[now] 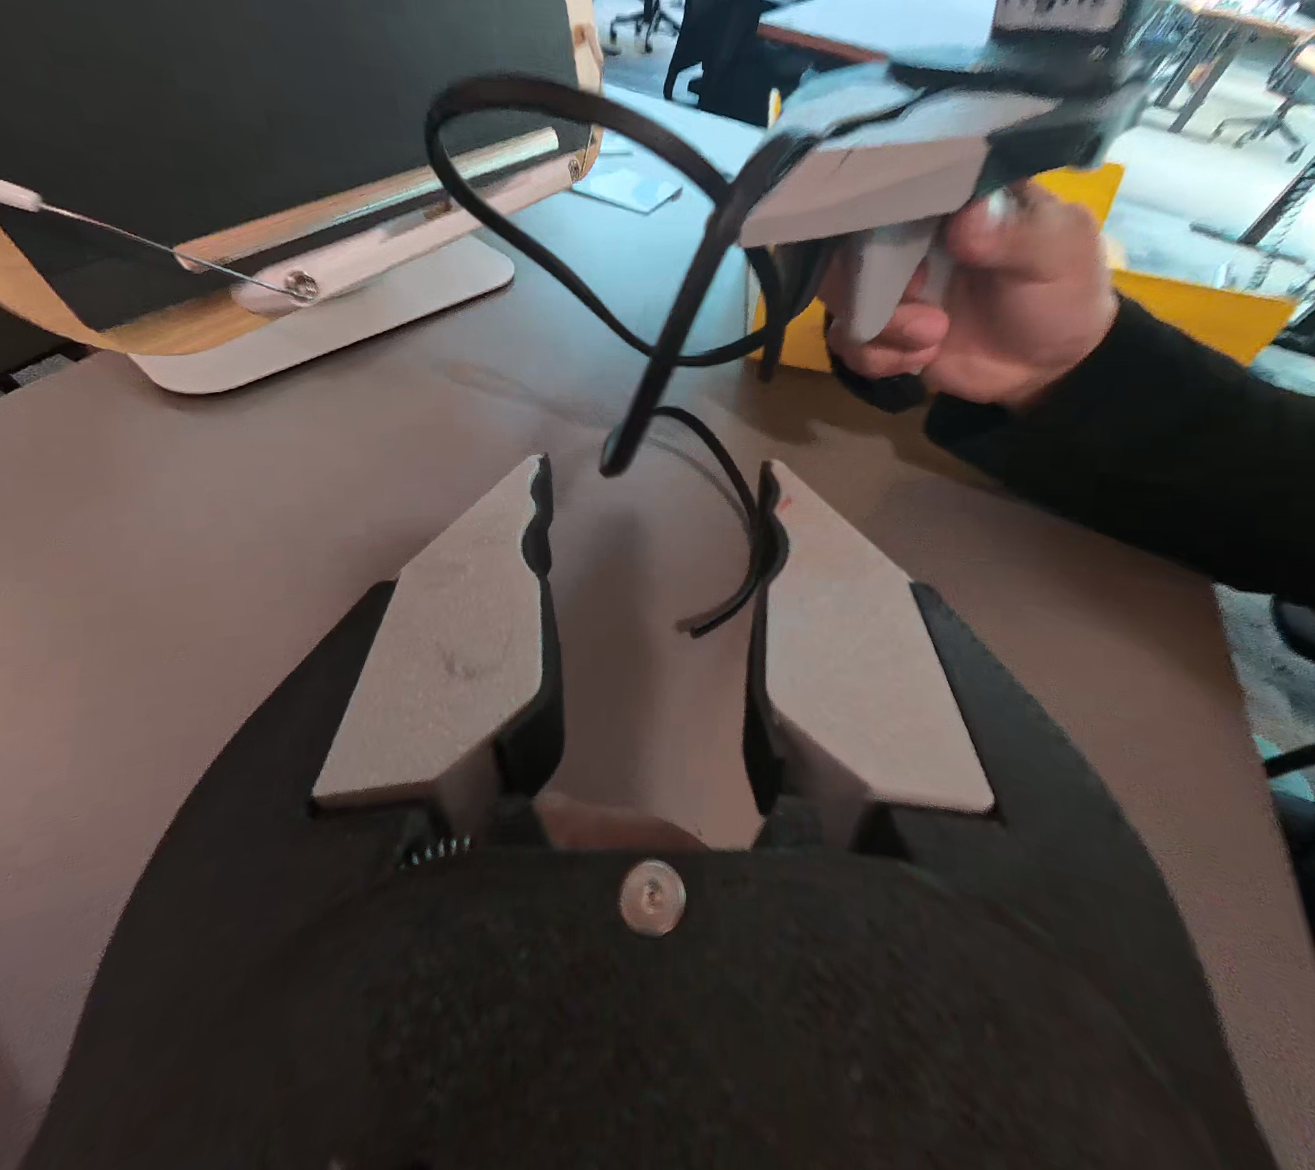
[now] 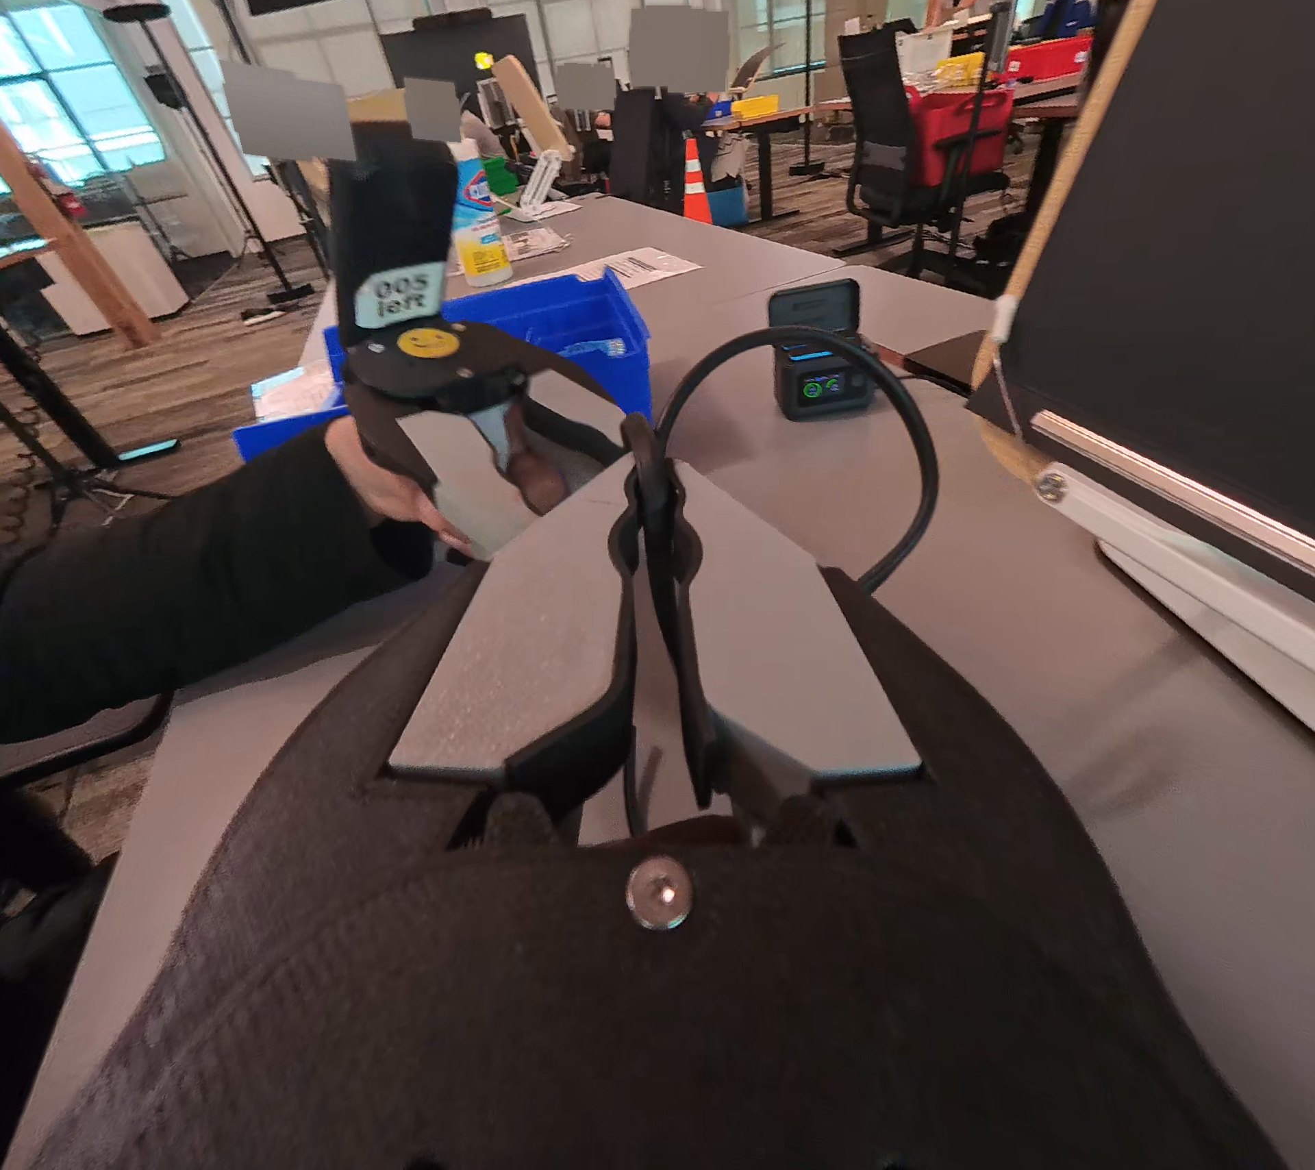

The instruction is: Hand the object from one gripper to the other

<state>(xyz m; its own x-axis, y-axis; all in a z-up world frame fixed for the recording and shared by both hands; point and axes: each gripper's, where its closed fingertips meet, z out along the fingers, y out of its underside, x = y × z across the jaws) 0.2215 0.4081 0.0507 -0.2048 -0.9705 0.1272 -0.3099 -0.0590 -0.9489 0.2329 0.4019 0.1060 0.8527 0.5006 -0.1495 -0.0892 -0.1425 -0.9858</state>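
Note:
A black flat cord (image 1: 455,168) is bent into loops above the brown table (image 1: 213,531). My right gripper (image 2: 651,467) is shut on the cord (image 2: 918,467), which arcs out to its right. In the left wrist view the right gripper (image 1: 783,154) holds the cord at the upper right, a hand on its handle. My left gripper (image 1: 655,481) is open just below. One cord end hangs between its fingertips, and another strand lies against its right finger (image 1: 840,638). In the right wrist view the left gripper (image 2: 498,481) is partly hidden behind my right finger.
A black board on a white stand (image 1: 320,310) stands at the table's far left; it also shows in the right wrist view (image 2: 1174,210). A blue bin (image 2: 569,317), a small black case (image 2: 818,367) and a wipes tub (image 2: 480,225) sit beyond. A yellow box (image 1: 1195,310) is behind the hand. The grippers' ends are close to 6 centimeters from one another.

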